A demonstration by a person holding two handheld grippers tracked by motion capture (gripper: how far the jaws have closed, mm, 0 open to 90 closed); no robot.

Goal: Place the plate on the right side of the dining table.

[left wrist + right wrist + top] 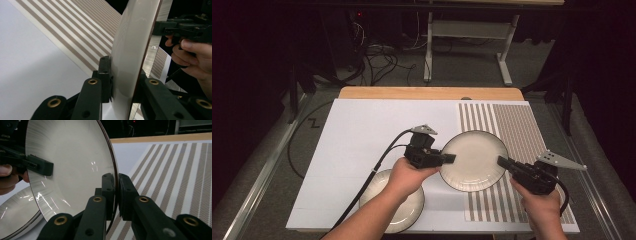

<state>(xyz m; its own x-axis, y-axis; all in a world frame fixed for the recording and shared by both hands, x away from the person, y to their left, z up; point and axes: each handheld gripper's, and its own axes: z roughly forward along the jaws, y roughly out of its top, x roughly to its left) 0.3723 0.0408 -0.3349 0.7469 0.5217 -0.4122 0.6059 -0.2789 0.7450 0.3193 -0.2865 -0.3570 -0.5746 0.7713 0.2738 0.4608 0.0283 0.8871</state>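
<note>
- The left gripper (451,158) is clamped on the left rim of a white, dark-edged plate (474,160); in the left gripper view its jaws are seen pressed on both faces of the rim (125,75).
- The right gripper (502,161) is closed on the opposite rim of the same plate, its jaws pinching the thin edge (115,187) in the right gripper view.
- The plate is held between the two grippers, apparently lifted off the table and tilted, above the near left part of the striped mat (512,130).
- The pick-up is judged as done: the plate is gripped on both sides and carried. What is left, by this reading, is to set it down flat on the mat and to release both grips.
- A second plate (412,210) is left on the white board (362,140), near the front edge and partly under the left forearm; it is judged as not yet dealt with.
- The mat below the held plate is bare, so nothing is seen in the way of a set-down there.
- The second plate lies just beside the left hand (409,175) and could be knocked by the forearm.
- Behind the table, cables (377,57) and a white frame (472,35) are seen on the floor, well apart from the work.
</note>
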